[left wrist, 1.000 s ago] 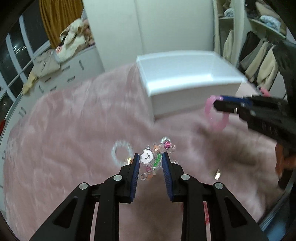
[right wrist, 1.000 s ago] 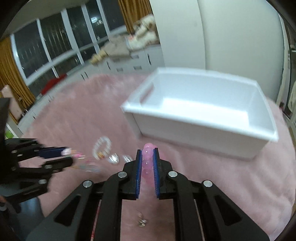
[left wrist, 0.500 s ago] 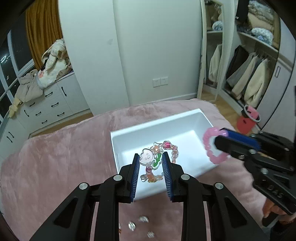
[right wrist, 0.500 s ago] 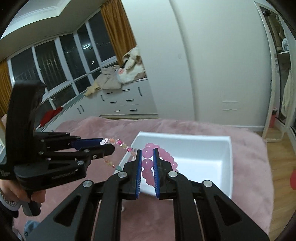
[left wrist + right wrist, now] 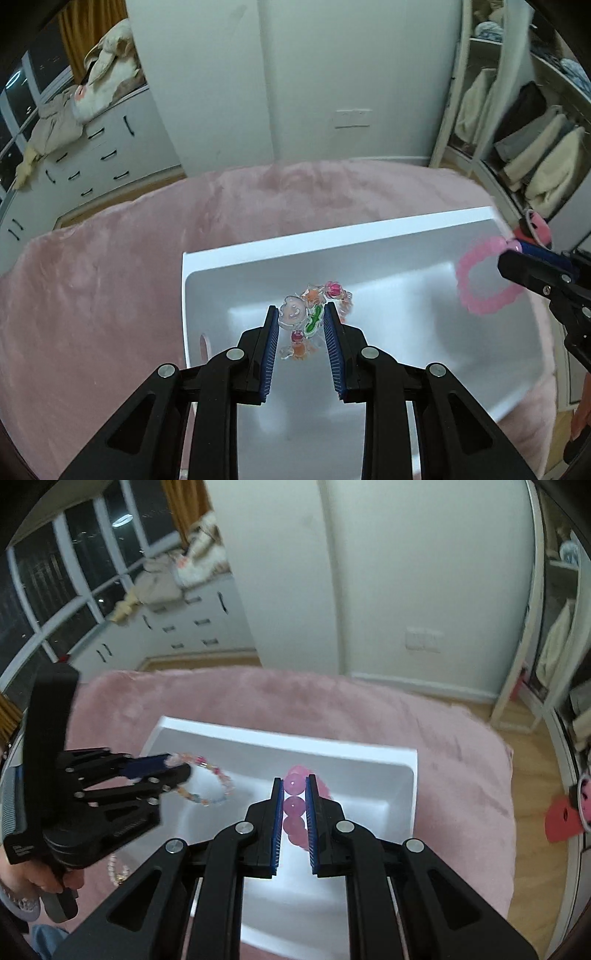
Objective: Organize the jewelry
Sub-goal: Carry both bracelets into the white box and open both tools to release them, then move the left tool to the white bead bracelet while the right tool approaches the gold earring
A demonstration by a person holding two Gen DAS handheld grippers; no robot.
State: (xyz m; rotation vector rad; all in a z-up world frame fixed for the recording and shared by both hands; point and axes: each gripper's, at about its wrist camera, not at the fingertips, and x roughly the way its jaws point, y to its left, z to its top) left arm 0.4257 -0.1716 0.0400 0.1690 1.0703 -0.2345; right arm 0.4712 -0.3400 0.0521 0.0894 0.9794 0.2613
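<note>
- The left gripper (image 5: 300,317) is clamped on a charm bracelet (image 5: 314,319): a smiling face charm and a green charm sit between its blue pads (image 5: 271,341), and orange and red beads loop out past the tips toward 12 o'clock.
- That bracelet hangs over the open white bin (image 5: 258,251), above its floor.
- In the right wrist view the left gripper (image 5: 181,770) comes in from 9 o'clock, the bracelet (image 5: 212,786) dangling from its tips over the bin's left half.
- The right gripper (image 5: 294,805) is clamped on a pink bead bracelet (image 5: 294,805), three round beads stacked between its pads, the others curving away toward 1 o'clock.
- From the left wrist view it enters at 3 o'clock, the pink loop (image 5: 480,278) hanging over the bin's right end.
- The bin (image 5: 369,753) rests on a pink blanket (image 5: 92,295).
- A pale bead ring (image 5: 118,871) lies on the blanket (image 5: 461,757) at 8 o'clock of the bin.
</note>
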